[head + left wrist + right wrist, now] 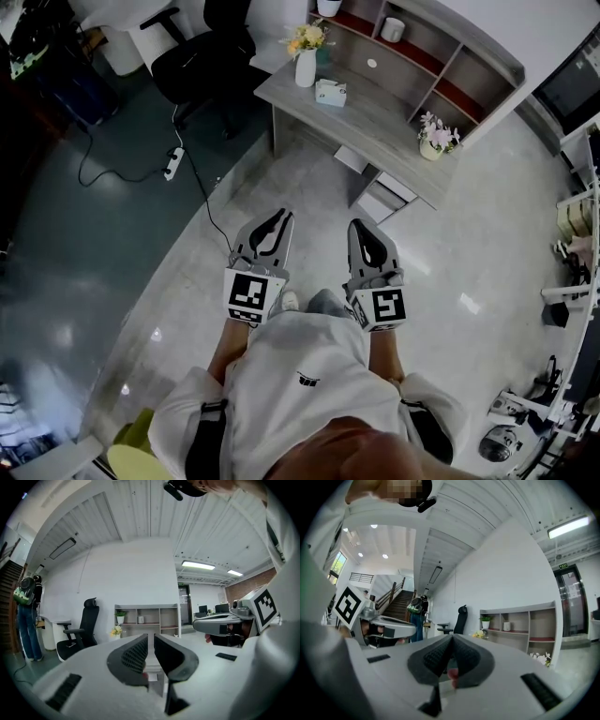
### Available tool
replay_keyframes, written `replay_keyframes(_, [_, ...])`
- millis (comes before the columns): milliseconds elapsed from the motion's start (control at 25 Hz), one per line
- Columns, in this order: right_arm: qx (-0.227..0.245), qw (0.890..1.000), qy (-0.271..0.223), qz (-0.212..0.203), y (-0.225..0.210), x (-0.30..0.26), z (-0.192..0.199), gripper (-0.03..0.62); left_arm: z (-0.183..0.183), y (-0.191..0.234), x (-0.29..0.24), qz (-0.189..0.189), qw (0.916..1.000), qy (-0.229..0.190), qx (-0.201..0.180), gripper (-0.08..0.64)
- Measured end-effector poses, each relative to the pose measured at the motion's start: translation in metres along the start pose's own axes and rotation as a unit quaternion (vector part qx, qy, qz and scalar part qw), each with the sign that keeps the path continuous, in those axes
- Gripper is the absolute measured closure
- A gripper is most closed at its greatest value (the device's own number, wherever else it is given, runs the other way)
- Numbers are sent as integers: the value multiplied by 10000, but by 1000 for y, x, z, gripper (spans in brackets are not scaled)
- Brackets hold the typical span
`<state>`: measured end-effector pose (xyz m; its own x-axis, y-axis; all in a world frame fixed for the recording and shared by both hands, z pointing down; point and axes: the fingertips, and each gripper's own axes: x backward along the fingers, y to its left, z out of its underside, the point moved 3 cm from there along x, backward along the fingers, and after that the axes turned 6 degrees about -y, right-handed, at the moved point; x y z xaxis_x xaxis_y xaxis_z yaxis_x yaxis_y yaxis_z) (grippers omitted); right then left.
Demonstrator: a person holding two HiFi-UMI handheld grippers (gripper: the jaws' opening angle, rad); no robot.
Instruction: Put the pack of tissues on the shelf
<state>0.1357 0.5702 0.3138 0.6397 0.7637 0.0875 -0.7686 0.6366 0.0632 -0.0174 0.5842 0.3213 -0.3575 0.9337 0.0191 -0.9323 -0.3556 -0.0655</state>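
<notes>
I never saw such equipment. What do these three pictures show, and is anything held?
A person holds two hand tools, the left gripper and the right gripper, each with two jaws. One picture comes from a camera on the person's head, looking down; the other two from cameras riding on the grippers. Ahead stands a desk with a pack of tissues, a vase of flowers and a flower pot; a shelf rises at its back. Nothing is held: the left jaws stand slightly apart, the right jaws together.
</notes>
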Motion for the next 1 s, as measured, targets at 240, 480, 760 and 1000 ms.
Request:
replay_keyframes(240, [20, 9999, 88, 48, 0, -12, 5, 566, 2, 11, -11, 97, 10000, -5, 19, 499])
replay_keyframes(480, [44, 9999, 150, 42, -5, -34, 10, 566, 8, 26, -27, 108, 9999, 26, 76, 500])
replay_keyframes(760, [24, 9998, 193, 0, -22, -60, 20, 566, 15, 40, -53, 66, 9999, 77, 82, 500])
replay_keyframes(1000, [-23, 9998, 212, -62, -42, -86, 29, 566, 21, 50, -82, 22, 9999, 153, 59, 500])
